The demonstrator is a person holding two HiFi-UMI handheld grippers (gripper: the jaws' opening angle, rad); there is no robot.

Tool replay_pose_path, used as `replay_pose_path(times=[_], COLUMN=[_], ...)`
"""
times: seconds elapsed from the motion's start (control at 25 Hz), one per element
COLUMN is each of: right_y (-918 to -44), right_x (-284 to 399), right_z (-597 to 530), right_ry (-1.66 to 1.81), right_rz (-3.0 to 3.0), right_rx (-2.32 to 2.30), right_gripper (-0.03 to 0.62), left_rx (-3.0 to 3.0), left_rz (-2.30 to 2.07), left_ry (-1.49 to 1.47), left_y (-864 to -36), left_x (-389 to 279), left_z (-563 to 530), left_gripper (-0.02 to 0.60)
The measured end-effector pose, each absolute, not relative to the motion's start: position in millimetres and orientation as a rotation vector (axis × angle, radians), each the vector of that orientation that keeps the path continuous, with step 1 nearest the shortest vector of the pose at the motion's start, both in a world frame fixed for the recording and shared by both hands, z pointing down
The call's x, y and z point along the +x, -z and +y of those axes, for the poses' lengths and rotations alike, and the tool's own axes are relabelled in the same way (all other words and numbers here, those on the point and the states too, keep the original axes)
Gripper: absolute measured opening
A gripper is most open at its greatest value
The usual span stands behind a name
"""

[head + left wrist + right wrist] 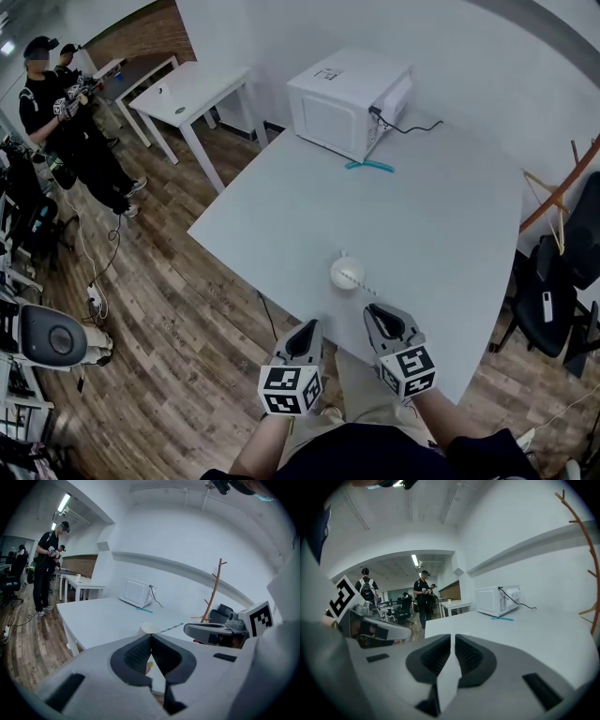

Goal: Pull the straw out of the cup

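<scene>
no readable words, brands or numbers anywhere. the only signs are black-and-white square marker patterns on the left gripper (307,330) and the right gripper (380,316): coded blocks, no letters or digits. the same patterns show side-on in the left gripper view and the right gripper view, still just blocks. the microwave (349,98) on the table (450,234) has a small label (328,73) on its top, with print too small to read.

Open-plan office used as lab: white tables (427,225), swivel chairs (553,300), wood-plank floor (178,328), ceiling strip lights (64,502), 2 people (52,108) standing.
</scene>
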State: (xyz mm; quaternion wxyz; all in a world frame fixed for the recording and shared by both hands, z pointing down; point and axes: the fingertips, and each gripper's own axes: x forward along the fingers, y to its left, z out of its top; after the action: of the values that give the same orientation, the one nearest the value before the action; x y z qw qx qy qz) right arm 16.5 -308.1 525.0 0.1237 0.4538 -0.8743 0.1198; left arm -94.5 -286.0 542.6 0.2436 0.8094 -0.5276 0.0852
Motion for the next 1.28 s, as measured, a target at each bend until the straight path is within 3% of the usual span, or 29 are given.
replay_pose_path(times=[0.24, 0.36, 0.44, 1.0, 1.28], right_y=[-550.2, -559.0, -562.0, -577.5, -579.7], right_x=[20.7, 23.5, 23.9, 14.4, 11.7], right_z=[-320.9, -330.7, -337.0, -365.1, -372.0], right_ry=[-0.425, -0.433, -0.426, -0.409, -0.378], right_rz=[-2.509, -2.488, -2.484, -2.468, -2.45], right_rx=[1.28, 1.276, 1.272, 1.236, 1.24], right_gripper=[0.036, 0.12, 0.126, 0.124, 0.045], left_rx=[2.193, 2.18, 2.172, 2.152, 2.143], left_rz=[-1.449, -1.456, -1.459, -1.481, -1.489], left_ry=[-0.244, -0.249, -0.251, -0.252, -0.257], left_y=[-551.0, -555.5, -558.0, -563.4, -564.7], left_x=[-95.5, -95.6, -95.4, -99.0, -99.2], left_z=[-305.4, -313.6, -318.1, -336.8, -335.1], left_gripper=[0.017, 0.015, 0.017, 0.017, 0.017])
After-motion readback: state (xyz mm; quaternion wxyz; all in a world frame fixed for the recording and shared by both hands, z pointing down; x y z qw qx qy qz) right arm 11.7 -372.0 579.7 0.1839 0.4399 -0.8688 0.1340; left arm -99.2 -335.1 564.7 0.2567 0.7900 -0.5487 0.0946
